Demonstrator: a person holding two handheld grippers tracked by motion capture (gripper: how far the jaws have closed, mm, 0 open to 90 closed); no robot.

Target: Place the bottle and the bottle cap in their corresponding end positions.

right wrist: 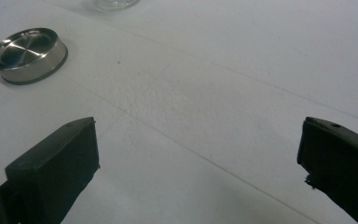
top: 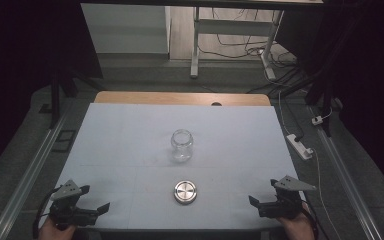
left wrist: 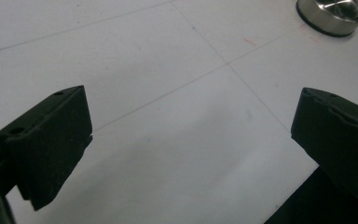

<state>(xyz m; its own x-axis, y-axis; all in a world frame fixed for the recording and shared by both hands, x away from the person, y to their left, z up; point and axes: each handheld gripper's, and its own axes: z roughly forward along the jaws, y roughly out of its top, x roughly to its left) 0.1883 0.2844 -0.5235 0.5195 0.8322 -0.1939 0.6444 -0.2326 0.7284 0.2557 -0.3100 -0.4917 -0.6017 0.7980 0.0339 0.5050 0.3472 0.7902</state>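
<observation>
On the white table (top: 130,130) seen from the high view, a clear glass jar (top: 181,144) stands upright and open near the middle, and its round metal lid (top: 185,192) lies flat just nearer the person, apart from the jar. The left gripper (top: 96,207) sits at the near left corner and the right gripper (top: 258,204) at the near right corner, both well apart from the lid and jar, each with its jaws spread and nothing between them. Nothing is gripped yet, so the work looks to be at its very start; the likely next move is for one gripper to steady the jar while the other closes on the lid's rim and carries it over the mouth. From the left gripper view, the two black jaws stand wide over bare table, and the lid (left wrist: 333,16) shows at the upper right, cut off by the frame's top edge. From the right gripper view, the jaws are likewise wide and empty, the lid (right wrist: 28,55) lies whole at the upper left, and just the base of the jar (right wrist: 113,4) peeks in at the top, too cropped to judge further.
</observation>
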